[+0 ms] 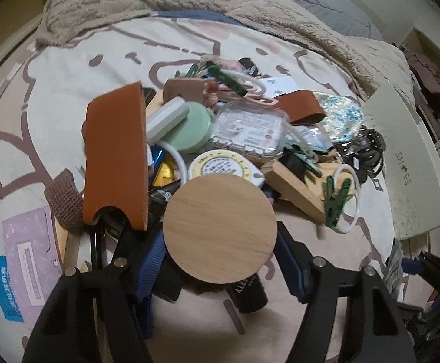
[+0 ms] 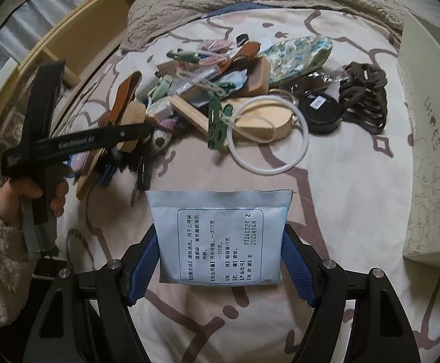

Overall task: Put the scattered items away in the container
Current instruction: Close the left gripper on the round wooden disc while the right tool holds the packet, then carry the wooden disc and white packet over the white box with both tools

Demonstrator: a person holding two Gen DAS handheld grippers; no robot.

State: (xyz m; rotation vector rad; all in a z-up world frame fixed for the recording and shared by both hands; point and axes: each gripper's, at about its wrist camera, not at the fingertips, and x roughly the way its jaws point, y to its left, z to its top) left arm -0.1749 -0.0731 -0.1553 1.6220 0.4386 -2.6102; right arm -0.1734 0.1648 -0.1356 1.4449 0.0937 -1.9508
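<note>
Two grips | right gripper [image 2: 220, 242] pinches flat pale-blue foil sachet [image 2: 218, 236] by its side edges, near the pile: light, floppy, slippery | left gripper [image 1: 220, 242] straddles round wooden-lidded jar [image 1: 220, 228], contact unclear: rigid, grip the lid rim | cream shoebox [image 2: 425, 139] right.

Clutter pile [image 2: 220, 90] is crowding mid-bed; bare bedsheet [image 2: 356, 196] is lying open between it and the shoe box [image 2: 425, 151], which is walling off the right edge.
</note>
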